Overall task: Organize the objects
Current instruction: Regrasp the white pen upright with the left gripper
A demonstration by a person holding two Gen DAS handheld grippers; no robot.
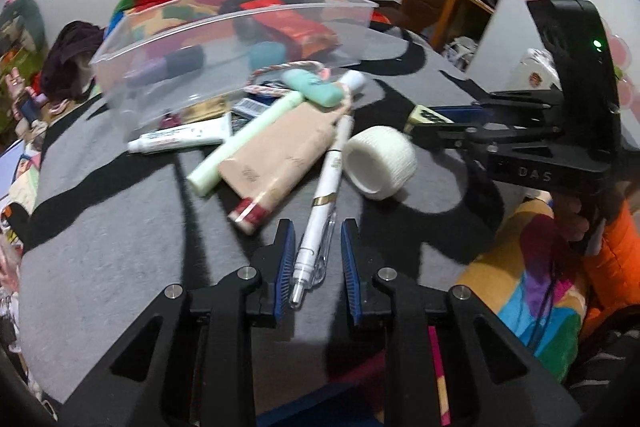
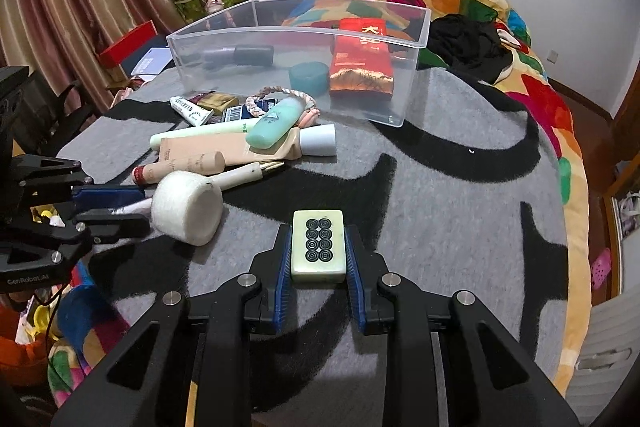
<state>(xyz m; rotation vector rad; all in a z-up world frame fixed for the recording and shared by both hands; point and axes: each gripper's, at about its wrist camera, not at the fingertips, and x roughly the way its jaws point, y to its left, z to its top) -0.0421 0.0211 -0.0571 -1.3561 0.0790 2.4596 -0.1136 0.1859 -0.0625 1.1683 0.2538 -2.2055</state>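
Left wrist: white pen point(image 1: 320, 227) is straddled by left gripper point(image 1: 317, 267), jaws apart | right gripper point(image 2: 318, 251) is clamped on mahjong tile point(image 2: 318, 247) | risk: pen may be rolled aside by uneven closing.

Clear glossy plastic bin point(image 2: 416, 39), fuzzy grey cloth blanket point(image 2: 440, 187).

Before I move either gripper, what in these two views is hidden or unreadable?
- Left wrist view: the mahjong tile is mostly hidden by the right gripper.
- Right wrist view: the white pen is largely behind the gauze roll and the left gripper.
- Both views: the clear bin's frosted wall blurs the items inside.
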